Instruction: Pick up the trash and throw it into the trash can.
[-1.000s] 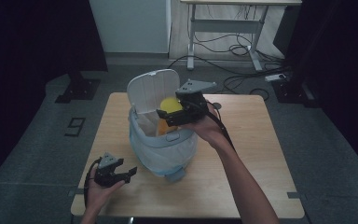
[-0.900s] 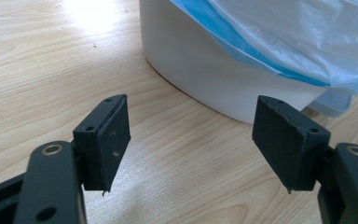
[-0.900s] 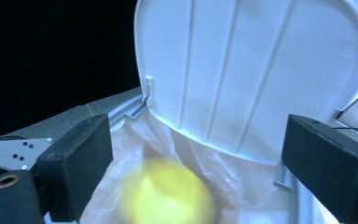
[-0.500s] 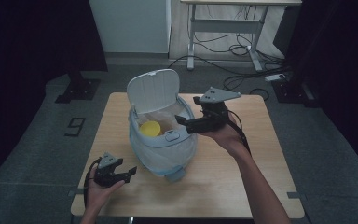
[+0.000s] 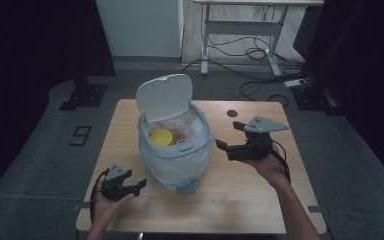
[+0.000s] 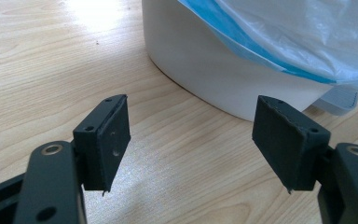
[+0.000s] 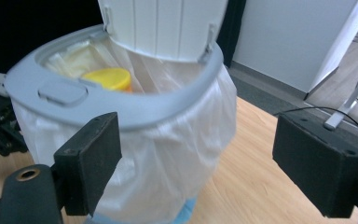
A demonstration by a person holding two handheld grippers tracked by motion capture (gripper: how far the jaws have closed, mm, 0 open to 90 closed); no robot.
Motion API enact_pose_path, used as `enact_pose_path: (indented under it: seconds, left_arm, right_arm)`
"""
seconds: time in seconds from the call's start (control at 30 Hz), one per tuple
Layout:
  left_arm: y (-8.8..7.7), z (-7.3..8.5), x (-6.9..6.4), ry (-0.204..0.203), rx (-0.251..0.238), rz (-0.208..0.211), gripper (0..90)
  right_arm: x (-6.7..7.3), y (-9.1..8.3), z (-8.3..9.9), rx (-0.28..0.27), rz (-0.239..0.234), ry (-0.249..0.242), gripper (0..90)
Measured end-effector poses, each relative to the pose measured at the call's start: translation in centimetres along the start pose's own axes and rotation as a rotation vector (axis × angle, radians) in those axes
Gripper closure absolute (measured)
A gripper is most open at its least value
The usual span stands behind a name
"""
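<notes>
I am holding the right gripper [image 5: 228,136] in the air just to the right of the white lidded bin [image 5: 175,145], apart from it and pointing at its side; its jaws have just been closing, and they are standing apart with nothing between them. In the right gripper view I am looking past the two black pads [image 7: 93,158] at the bin's grey rim [image 7: 135,109] and the clear plastic liner [image 7: 168,158] hanging over the outside. The yellow round object [image 5: 161,137] is lying inside the bin, in the liner, near the left side of the opening and below the raised white lid [image 5: 164,95]. I am keeping the left gripper [image 5: 139,186] low over the wooden table [image 5: 230,200], near the front left of the bin, with its jaws wide and holding nothing. In the left gripper view the bin's white base [image 6: 205,70] is sitting just beyond the pads, with the liner's blue edge [image 6: 242,42] draped above it
</notes>
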State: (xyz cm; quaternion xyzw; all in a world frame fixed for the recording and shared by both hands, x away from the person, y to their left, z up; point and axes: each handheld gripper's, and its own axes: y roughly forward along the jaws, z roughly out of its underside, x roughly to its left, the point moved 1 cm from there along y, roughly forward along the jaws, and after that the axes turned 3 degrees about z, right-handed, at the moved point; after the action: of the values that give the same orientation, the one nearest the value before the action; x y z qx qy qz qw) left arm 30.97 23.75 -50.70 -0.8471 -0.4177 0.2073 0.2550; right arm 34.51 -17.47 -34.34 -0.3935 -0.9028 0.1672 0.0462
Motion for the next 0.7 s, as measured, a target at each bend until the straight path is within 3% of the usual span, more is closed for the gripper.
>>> enact_pose_path:
  seconds: [0.7]
  left_arm:
    - [0.0,-0.1,-0.2,-0.001,0.001,0.003,27.7]
  right_arm:
    - [-1.5,-2.4,11.5,0.027,0.080,0.102,21.2]
